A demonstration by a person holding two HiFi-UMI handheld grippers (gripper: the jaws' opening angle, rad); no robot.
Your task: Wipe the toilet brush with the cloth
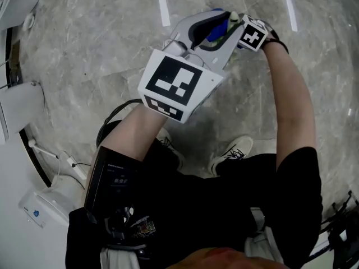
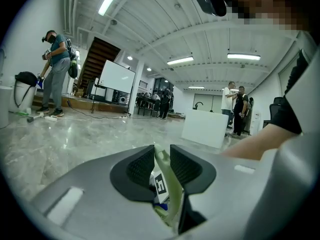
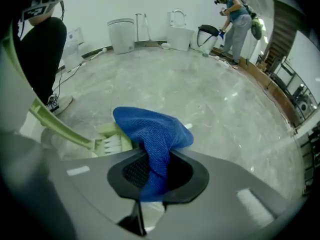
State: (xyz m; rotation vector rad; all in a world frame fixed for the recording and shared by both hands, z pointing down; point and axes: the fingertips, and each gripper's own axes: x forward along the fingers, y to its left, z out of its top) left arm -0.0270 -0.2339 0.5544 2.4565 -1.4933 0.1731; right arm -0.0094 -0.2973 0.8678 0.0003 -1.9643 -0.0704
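Toilet brush (image 3: 55, 123): pale green, thin handle, white bristles (image 3: 111, 144); handle clamped in left gripper (image 2: 161, 159); right gripper (image 3: 159, 169) clenched on blue cloth (image 3: 150, 129), just beside bristles.

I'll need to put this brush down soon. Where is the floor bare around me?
The grey floor is bare ahead of your shoes, as far as the head view reaches, and on the right past your right arm. Crowded: the left side, with white fixtures and a white cord, and the lower right corner, with dark cables.
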